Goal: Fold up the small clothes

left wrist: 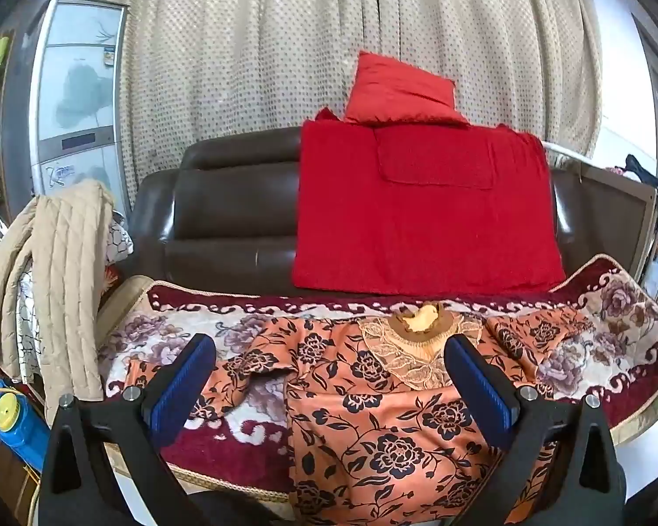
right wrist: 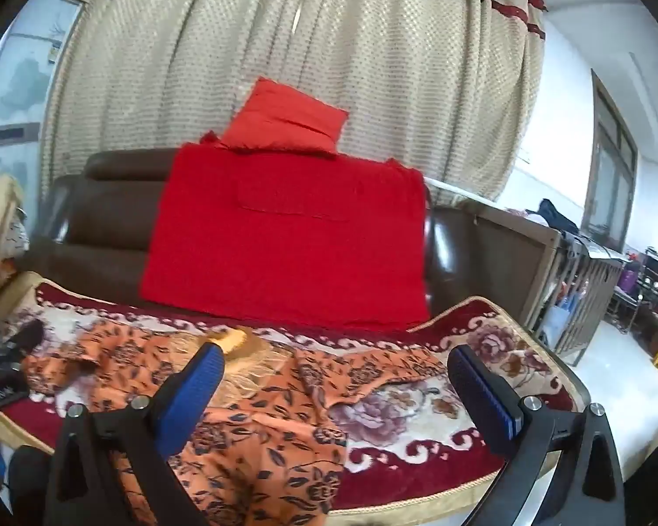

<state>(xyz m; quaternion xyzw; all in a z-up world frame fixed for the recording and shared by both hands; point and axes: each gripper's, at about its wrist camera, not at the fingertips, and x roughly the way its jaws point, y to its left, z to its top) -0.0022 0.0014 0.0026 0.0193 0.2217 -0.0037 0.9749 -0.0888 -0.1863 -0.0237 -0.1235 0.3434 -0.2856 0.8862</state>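
Lying spread on the sofa seat cover (left wrist: 627, 333): one orange floral garment (left wrist: 373, 416). Behind it: one red blanket (left wrist: 416, 219), one red cushion (left wrist: 399, 92). Two grippers, left gripper (left wrist: 329, 368) and right gripper (right wrist: 335, 372), both gaping wide, empty.

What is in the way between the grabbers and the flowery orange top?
Nothing visible. The orange top lies spread on the sofa cover, right below the open left gripper and open right gripper.
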